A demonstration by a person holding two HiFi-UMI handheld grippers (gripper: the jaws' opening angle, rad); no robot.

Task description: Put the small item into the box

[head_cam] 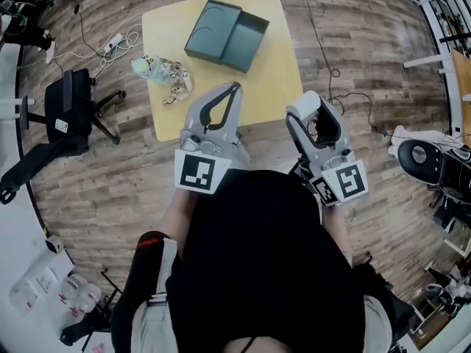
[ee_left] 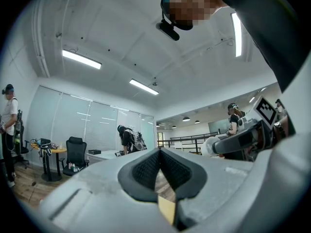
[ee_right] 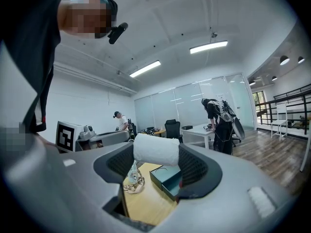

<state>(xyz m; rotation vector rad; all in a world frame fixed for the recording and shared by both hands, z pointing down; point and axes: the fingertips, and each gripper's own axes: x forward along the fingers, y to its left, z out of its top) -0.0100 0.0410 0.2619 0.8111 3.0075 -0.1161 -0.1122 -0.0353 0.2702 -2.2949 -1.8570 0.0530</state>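
A wood-plank floor is seen from the head view, with a square yellow surface standing on it ahead of the person. Nearest the body, the left gripper and the right gripper are held level, side by side, at the surface's near edge. In the left gripper view the jaws are seen closed tip to tip, with nothing between them. A white roll is clamped between the right jaws; this is made plain only in the right gripper view, the head view giving just a pale end at the tip. Farther on, a clear packet of small pieces lies near the surface's left edge, and beyond it an open dark green box is set, apart from the packet. A black office chair stands off to the left. Other people at distant desks are shown only by the gripper views.
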